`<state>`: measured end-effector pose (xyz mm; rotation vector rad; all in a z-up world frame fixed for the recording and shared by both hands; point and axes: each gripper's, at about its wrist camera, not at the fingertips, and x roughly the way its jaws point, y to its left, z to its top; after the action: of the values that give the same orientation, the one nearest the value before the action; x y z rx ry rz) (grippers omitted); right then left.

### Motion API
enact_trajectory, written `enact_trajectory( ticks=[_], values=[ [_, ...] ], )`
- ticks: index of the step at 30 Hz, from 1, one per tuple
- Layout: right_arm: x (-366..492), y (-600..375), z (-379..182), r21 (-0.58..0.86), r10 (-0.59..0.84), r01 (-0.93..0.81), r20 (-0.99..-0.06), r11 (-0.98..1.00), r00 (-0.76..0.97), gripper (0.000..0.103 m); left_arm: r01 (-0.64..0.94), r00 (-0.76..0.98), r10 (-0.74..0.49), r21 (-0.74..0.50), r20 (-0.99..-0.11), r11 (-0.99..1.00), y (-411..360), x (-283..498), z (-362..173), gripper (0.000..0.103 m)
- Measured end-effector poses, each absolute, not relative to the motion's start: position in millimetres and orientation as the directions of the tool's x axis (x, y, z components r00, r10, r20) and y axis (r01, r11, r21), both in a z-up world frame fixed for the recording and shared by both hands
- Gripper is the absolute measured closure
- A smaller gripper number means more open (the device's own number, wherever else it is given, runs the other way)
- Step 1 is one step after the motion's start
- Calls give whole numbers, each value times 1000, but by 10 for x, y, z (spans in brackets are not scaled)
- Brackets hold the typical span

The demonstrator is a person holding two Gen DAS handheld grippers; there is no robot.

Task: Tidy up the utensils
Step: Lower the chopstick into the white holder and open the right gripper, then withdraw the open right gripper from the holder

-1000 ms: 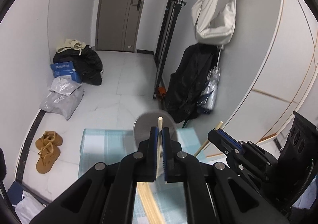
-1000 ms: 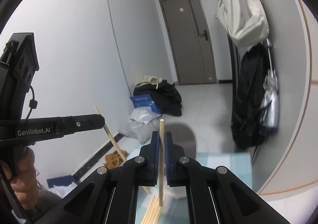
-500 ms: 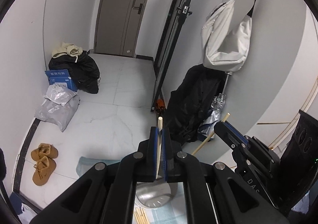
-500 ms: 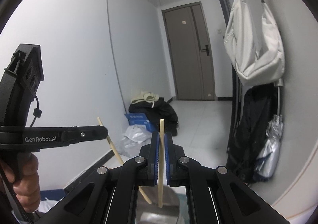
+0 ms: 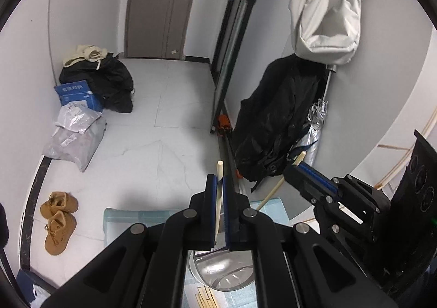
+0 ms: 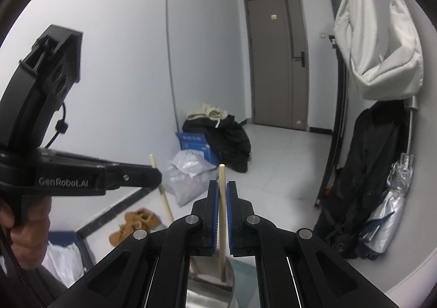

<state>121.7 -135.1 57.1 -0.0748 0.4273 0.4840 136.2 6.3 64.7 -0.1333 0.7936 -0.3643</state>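
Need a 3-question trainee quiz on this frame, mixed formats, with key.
1. True or false: the left gripper is shut on a chopstick.
2. The right gripper's chopstick has its lower end inside which object? A) steel holder B) blue box C) brown shoes
3. Fill in: the loose chopsticks lie on the ____ cloth.

Key: 1 true; 2 A; 3 blue checked.

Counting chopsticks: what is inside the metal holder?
The metal holder shows the lower end of the right jaws' chopstick. Its bottom is hidden by the jaws.
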Motion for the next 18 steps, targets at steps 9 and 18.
enact_trajectory(
  ticks=[9,18],
  values=[
    [1176,-1348,428,65,466,-497,-471,865,749,96,223,609,-341,-259,-716,940,80,1396,538,102],
    [918,-1546,478,129,433,-425,-469,896,770,84,154,643,-276,-233,-714,960,142,1164,586,77]
  ],
)
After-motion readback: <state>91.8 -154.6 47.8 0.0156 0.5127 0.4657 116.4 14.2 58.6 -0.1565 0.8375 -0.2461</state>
